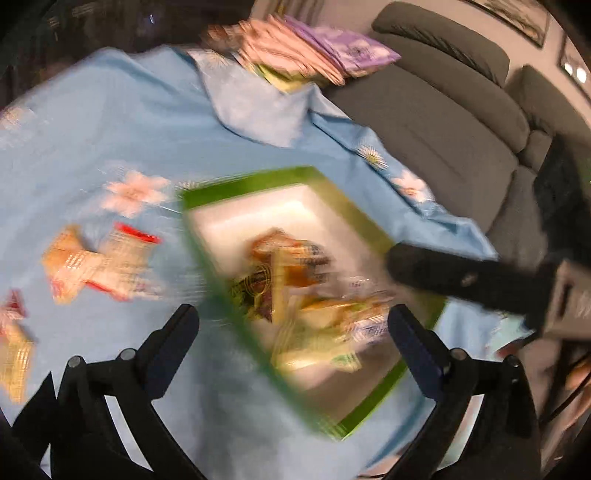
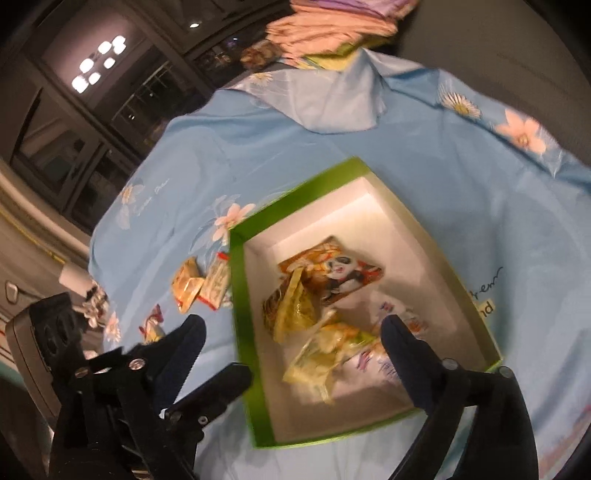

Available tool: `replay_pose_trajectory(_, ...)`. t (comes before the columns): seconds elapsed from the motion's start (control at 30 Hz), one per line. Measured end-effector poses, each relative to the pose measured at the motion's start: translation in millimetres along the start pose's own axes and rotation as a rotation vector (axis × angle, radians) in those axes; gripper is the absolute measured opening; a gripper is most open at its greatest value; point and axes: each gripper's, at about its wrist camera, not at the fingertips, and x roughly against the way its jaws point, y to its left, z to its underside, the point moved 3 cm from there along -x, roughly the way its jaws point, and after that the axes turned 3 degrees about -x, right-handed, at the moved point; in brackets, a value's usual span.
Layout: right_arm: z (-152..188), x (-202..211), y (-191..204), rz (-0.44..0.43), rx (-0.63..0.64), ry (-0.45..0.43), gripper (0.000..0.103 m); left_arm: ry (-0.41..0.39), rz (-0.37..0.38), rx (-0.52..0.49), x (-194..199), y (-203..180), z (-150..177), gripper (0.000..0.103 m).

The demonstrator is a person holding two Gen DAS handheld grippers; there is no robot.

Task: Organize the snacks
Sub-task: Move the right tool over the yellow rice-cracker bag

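Note:
A green box [image 1: 251, 181] with a white inside lies on the blue flowered cloth [image 1: 110, 129]. Several snack packets [image 1: 288, 273] are piled in it, blurred in the left wrist view. My left gripper [image 1: 291, 321] hangs open above the box's near-left side, with nothing in it. In the right wrist view the box [image 2: 240, 314] holds a panda packet [image 2: 343, 277] and yellow packets [image 2: 325, 350]. My right gripper [image 2: 293, 328] is open and empty above them, straddling the box's left wall. Loose packets [image 1: 99, 266] [image 2: 199, 288] lie on the cloth left of the box.
A grey sofa [image 1: 443, 110] runs along the table's right side. Folded pink and purple cloths [image 1: 306, 48] [image 2: 332, 29] are stacked at the far edge. The cloth's far corner is folded back. A dark window [image 2: 92, 92] lies beyond the table's left side.

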Motion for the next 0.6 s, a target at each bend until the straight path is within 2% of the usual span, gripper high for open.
replay_pose_trajectory(0.07, 6.7, 2.7, 19.7, -0.026, 0.032, 0.006, 0.102, -0.042, -0.056, -0.010, 20.3, 12.9, 13.0, 0.103)
replay_pose_trajectory(0.13, 16.4, -0.4, 47.2, -0.057, 0.074, 0.034, 0.102, -0.092, -0.067, 0.006, 42.8, 28.8, 34.6, 0.103)
replay_pose_trajectory(0.27, 33.5, -19.0, 95.2, -0.052, 0.151, 0.068, 0.102, -0.195, -0.143, 0.064, 81.4, 64.9, 99.6, 0.103)
replay_pose_trajectory(0.33, 40.0, -33.9, 118.6, -0.053, 0.174, 0.074, 0.102, -0.222, -0.179, 0.088, 88.0, 76.3, 125.9, 0.103)
replay_pose_trajectory(0.4, 48.7, -51.6, 141.3, -0.045, 0.196, 0.109, 0.102, -0.219, -0.196, 0.110, 87.4, 89.4, 150.4, 0.103)
replay_pose_trajectory(0.5, 62.3, -78.3, 174.0, -0.032, 0.255, 0.152, 0.102, -0.139, -0.220, 0.147, 78.0, 103.3, 168.2, 0.102)
replay_pose_trajectory(0.6, 68.8, -107.8, 201.5, 0.030, 0.322, 0.170, 0.102, -0.148, -0.240, 0.185, 85.2, 116.5, 180.9, 0.102)
